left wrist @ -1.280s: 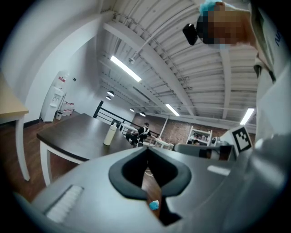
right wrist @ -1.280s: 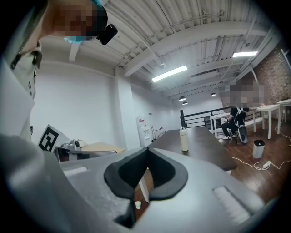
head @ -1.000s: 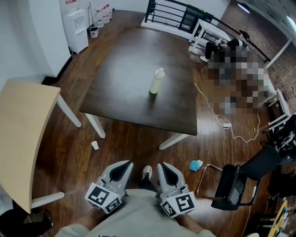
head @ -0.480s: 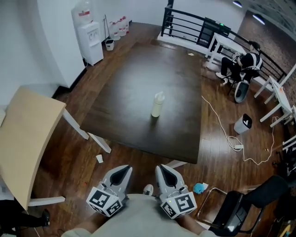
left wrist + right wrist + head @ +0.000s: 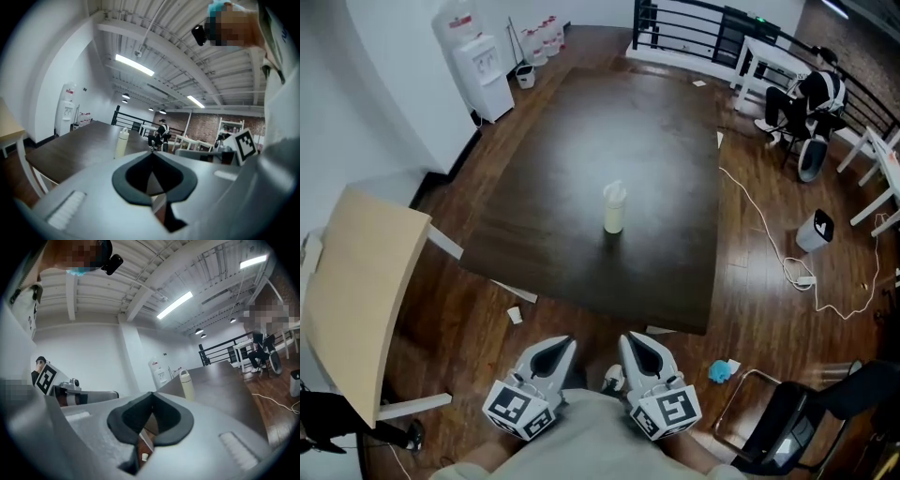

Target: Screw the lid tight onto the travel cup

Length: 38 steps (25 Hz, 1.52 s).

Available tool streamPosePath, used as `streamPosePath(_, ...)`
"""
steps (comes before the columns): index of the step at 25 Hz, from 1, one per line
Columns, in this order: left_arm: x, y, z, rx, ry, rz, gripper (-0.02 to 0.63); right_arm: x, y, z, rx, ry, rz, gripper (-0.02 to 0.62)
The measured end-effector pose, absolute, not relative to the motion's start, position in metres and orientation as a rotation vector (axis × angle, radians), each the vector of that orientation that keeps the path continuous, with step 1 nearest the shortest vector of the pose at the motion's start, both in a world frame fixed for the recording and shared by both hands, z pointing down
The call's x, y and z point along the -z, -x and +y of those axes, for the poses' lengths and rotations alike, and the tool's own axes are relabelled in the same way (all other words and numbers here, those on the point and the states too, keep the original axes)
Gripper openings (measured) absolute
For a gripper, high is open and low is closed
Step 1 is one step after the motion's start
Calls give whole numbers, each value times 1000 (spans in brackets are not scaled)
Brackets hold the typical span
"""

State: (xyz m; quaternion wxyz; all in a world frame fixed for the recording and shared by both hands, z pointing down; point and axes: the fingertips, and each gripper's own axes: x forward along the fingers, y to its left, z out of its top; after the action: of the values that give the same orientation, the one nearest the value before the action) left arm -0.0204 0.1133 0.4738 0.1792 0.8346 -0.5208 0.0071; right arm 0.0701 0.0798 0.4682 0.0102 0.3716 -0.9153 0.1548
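A cream travel cup (image 5: 613,207) with its white lid on top stands upright near the middle of the dark table (image 5: 581,150). It also shows far off in the left gripper view as the cup (image 5: 121,143) and in the right gripper view as the cup (image 5: 187,385). My left gripper (image 5: 559,346) and right gripper (image 5: 636,340) are held side by side close to my body, short of the table's near edge, well away from the cup. Both are shut with nothing between their tips.
A light wooden table (image 5: 356,300) stands at the left. A water dispenser (image 5: 485,61) is by the far wall. A black chair (image 5: 787,431) sits at the lower right, a white cable (image 5: 787,267) trails on the floor, and a seated person (image 5: 811,94) is far right.
I have stepped nearer the table: the cup and table have slid down and closer in the head view. Both grippers stay shut and keep their place before my body.
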Motion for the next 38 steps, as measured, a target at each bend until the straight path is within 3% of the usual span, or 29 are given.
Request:
streamPosePath(16,-466,62,-5,80,-2452,-1269,2,-465,-46,-17,-401,-1366,-2712,0)
streamPosePath(31,-494,127,-43,32,-2365,-1325,2,-564,-18,-134,-404,-1288,-2488,305)
streamPosePath(38,-510,131,-46,-38,-2231,-1453,2,-603,-14,-177,-439,-1194,-2489,344)
